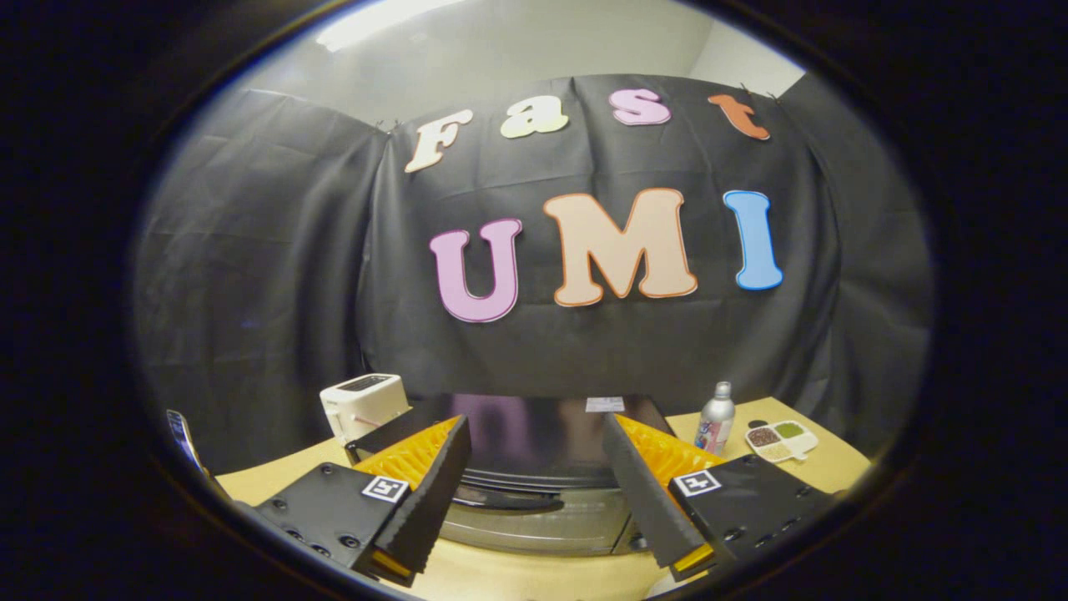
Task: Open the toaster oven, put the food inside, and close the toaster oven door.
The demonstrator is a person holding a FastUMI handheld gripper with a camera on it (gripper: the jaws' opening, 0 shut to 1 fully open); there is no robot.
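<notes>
Booth: black cloth hangs behind a pale wooden bench; the light is dim and the wall above the cloth is plain.
Toaster oven: the toaster oven sits on the bench just ahead of the fingers, seen from above and in front; its dark glossy top fills the gap between them; the door looks closed, with the dark handle running across the top of the front.
Gripper: the gripper hangs spread wide with nothing between its fingers; both fingers flank the oven's front and touch nothing that I can see.
Food: a small divided dish with portions in it lies on the bench beyond the right finger, near a silver bottle; whether that is the food meant, I cannot tell.
Other things: a white toaster stands beyond the left finger, beside the oven's back corner.
Risks: the handle is slim and glossy, so a grip set too shallow may slip off as the door swings; a pull straight back rather than along the door's arc may drag the oven across the bench; the bottle stands close to the dish and may be knocked over in reaching for it.
</notes>
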